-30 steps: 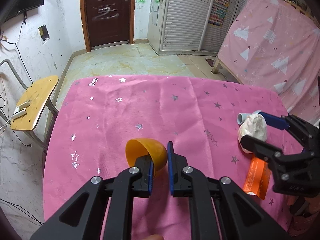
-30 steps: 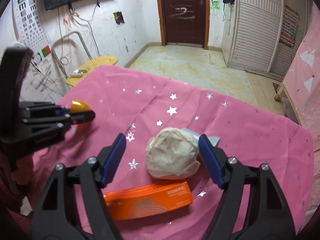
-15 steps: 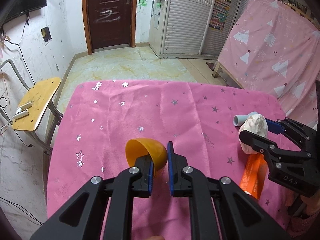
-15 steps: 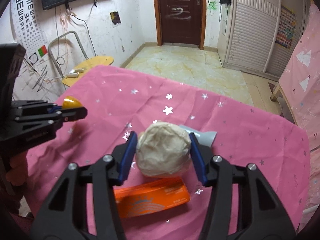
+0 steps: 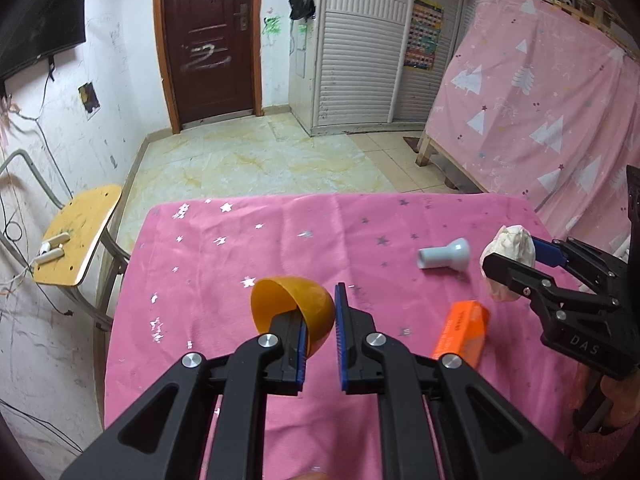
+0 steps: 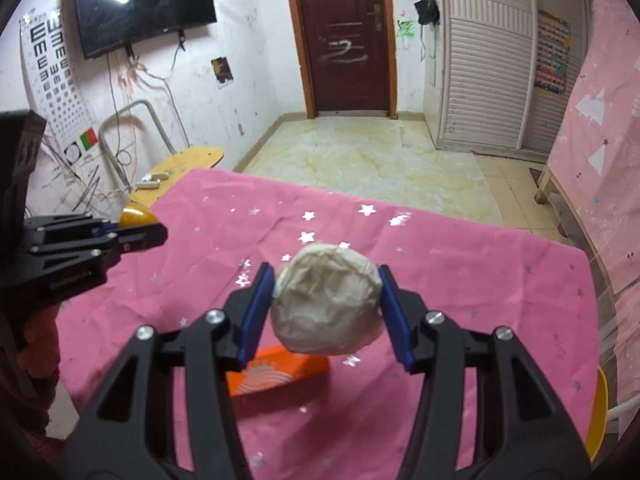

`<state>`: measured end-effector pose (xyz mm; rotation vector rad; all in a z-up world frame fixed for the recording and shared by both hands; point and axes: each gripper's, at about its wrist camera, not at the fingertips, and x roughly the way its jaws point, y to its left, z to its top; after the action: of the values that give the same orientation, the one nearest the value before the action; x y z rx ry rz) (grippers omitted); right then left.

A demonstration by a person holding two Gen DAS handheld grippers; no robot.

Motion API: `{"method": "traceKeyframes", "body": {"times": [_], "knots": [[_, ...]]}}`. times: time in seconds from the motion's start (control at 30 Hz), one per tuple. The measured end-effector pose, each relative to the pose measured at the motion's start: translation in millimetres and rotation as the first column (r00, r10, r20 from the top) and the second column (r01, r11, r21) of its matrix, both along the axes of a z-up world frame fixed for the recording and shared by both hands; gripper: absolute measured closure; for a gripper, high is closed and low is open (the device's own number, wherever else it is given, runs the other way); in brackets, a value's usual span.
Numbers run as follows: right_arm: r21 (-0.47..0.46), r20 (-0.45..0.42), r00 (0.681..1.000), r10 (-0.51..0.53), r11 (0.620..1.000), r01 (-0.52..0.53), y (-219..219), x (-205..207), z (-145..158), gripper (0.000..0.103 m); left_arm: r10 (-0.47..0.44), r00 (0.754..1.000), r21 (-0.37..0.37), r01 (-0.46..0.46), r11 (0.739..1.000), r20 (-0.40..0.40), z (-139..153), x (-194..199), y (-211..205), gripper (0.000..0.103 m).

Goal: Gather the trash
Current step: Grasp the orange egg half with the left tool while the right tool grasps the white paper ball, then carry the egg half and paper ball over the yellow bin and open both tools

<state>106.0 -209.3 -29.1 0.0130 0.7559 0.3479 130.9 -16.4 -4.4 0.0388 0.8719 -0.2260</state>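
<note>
Left gripper [image 5: 322, 316] pinching the orange half-shell [image 5: 294, 307] by its rim, above the pink tablecloth [image 5: 240, 248]. Grey funnel piece [image 5: 444, 259] and orange box [image 5: 462, 332] lying on cloth. Right gripper [image 6: 326, 304] clamping the crumpled paper ball [image 6: 326, 306], raised above the box.

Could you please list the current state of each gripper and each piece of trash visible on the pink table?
left gripper: shut on the rim of the orange half-shell.
orange half-shell: held, open side facing away.
right gripper: shut on the crumpled paper ball.
crumpled paper ball: held, lifted off the cloth.
orange box: lying flat on the tablecloth, untouched.
pale blue cap: lying on its side, untouched.
</note>
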Motion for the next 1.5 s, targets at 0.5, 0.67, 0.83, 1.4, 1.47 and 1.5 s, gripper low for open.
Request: {"method": "traceKeyframes", "body": {"times": [0.5, 0.67, 0.83, 1.4, 1.47, 1.5], "knots": [[0.094, 0.028, 0.99, -0.138, 0.986, 0.135, -95.1, -30.7, 3.5, 0.052, -0.128, 0.991, 0.022, 0.127, 0.992, 0.046, 29.4, -24.1, -92.2, 0.099], [0.102, 0.033, 0.983, -0.183, 0.978, 0.179, -123.3, -43.4, 2.9, 0.052, -0.176, 0.983, 0.027, 0.174, 0.984, 0.052, 32.8, -31.5, -128.7, 0.099], [0.125, 0.041, 0.968, -0.247, 0.963, 0.24, -160.9, -58.3, 1.5, 0.052, -0.227, 0.973, 0.027, 0.226, 0.974, 0.05, 33.8, -39.0, -167.4, 0.099], [0.175, -0.027, 0.899, -0.436, 0.884, 0.434, -271.5, -94.8, -39.1, 0.052, -0.4, 0.916, 0.045, 0.399, 0.916, 0.017, 26.5, -60.9, -296.2, 0.099], [0.18, -0.038, 0.892, -0.451, 0.875, 0.45, -279.9, -97.2, -44.9, 0.052, -0.417, 0.909, 0.045, 0.416, 0.908, 0.016, 27.5, -62.4, -309.7, 0.099], [0.181, -0.041, 0.888, -0.458, 0.871, 0.457, -284.0, -98.1, -47.4, 0.052, -0.427, 0.904, 0.042, 0.426, 0.904, 0.014, 28.2, -63.0, -315.9, 0.099]]}}
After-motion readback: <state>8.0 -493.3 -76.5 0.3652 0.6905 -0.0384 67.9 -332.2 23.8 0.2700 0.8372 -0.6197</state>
